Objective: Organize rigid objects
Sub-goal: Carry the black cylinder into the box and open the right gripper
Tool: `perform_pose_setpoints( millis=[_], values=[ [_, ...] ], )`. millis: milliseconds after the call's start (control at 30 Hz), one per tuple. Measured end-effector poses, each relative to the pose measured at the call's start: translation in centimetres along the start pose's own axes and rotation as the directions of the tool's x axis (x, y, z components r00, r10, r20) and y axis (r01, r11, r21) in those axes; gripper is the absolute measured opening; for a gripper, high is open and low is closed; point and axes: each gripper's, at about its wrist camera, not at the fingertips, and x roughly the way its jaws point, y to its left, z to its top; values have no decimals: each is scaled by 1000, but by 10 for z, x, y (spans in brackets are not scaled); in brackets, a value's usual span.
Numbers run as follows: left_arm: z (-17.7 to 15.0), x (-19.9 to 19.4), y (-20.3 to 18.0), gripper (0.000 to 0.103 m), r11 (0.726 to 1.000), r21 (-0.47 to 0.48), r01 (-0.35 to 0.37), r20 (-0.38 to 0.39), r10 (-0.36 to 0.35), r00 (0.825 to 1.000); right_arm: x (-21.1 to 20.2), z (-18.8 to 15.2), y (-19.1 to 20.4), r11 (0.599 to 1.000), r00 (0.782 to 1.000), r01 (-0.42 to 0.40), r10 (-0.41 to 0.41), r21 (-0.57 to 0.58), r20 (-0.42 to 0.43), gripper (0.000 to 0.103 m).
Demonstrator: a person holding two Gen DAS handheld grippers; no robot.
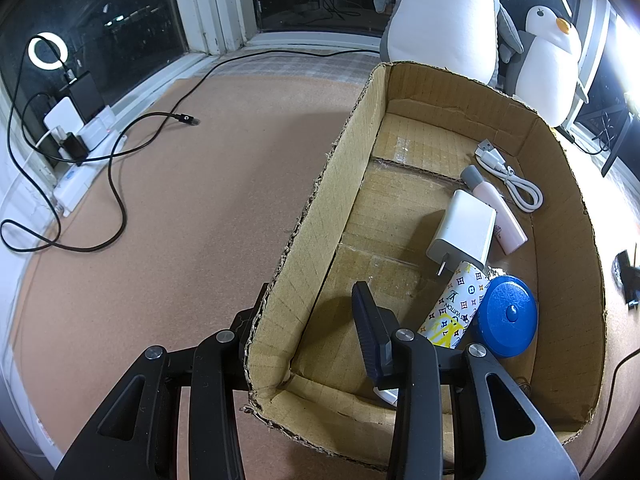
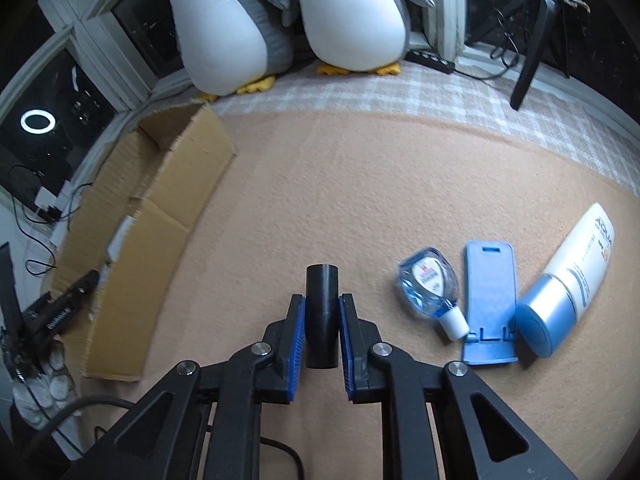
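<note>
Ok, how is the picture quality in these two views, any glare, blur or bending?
Left wrist view: strong fisheye bending of the cardboard box, blown-out glare at the right edge, a ring light reflected in the dark window. Right wrist view: same bending, dark corners, the box soft and smeared at left, the black tube sharp in the tongs.

You have one cardboard box [image 1: 400,128] on the floor, and in it you can count five things: one white charger plug [image 1: 464,228], one white USB cable [image 1: 508,172], one pink tube with a grey cap [image 1: 500,208], one patterned white pack [image 1: 456,308] and one round blue case [image 1: 506,316]. Outside the box you have four more things: one black cylinder [image 2: 322,312], one small clear bottle of blue liquid [image 2: 430,290], one blue phone stand [image 2: 490,300] and one white lotion bottle with a blue cap [image 2: 568,280]. Along the far edge of the floor, by the windows, you can count two plush penguins [image 2: 352,12].
</note>
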Motion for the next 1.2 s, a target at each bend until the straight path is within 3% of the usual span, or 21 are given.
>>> perform_pose_setpoints(
  millis=[567, 900, 1200],
  values=[
    [0, 0, 1, 37, 1000, -1, 0, 0, 0, 1000, -19, 41, 93, 984, 990, -104, 116, -144, 75, 15],
    [0, 0, 0, 37, 1000, 0, 0, 0, 0, 1000, 5, 57, 134, 969, 992, -95, 111, -229, 56, 15],
    [0, 0, 1, 37, 1000, 0, 0, 0, 0, 1000, 29, 62, 149, 964, 995, -81, 91, -251, 30, 15]
  ],
)
